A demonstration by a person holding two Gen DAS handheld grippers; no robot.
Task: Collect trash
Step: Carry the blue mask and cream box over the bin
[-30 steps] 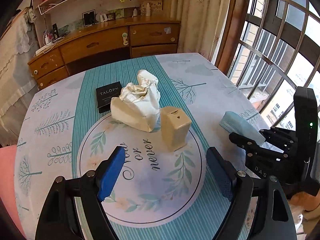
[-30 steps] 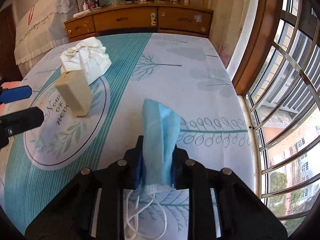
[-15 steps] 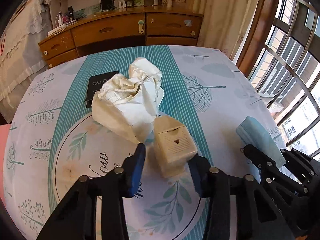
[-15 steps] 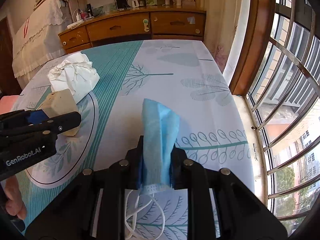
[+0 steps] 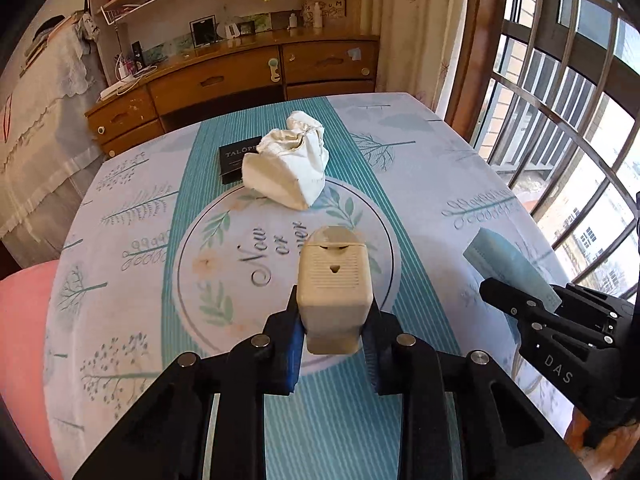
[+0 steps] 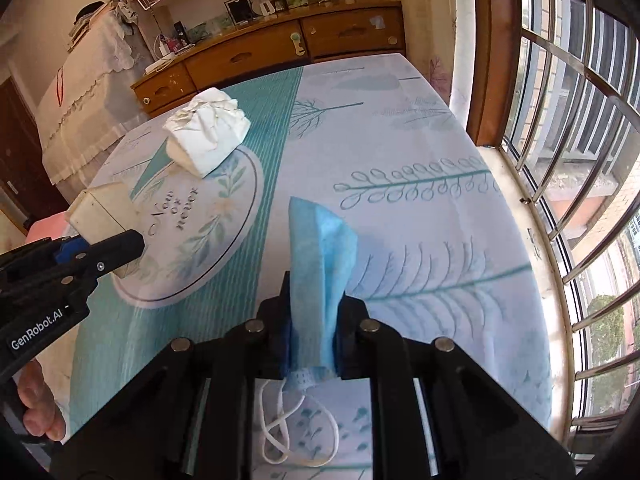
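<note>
Left gripper (image 5: 334, 320) has just clamped the beige box (image 5: 333, 292), now lifted; right gripper (image 6: 310, 332) still pinches blue face mask (image 6: 320, 264); crumpled paper (image 5: 288, 168) remains.

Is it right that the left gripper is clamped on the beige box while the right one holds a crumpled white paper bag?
Not quite. The right gripper holds a blue face mask, as the right wrist view shows; the left gripper does clamp the beige box.

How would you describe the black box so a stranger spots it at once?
Start at the round "Now or never" print on the tablecloth. Just beyond it lies a crumpled white bag; the black box sits flat behind it, the only dark, lettered thing there.
</note>
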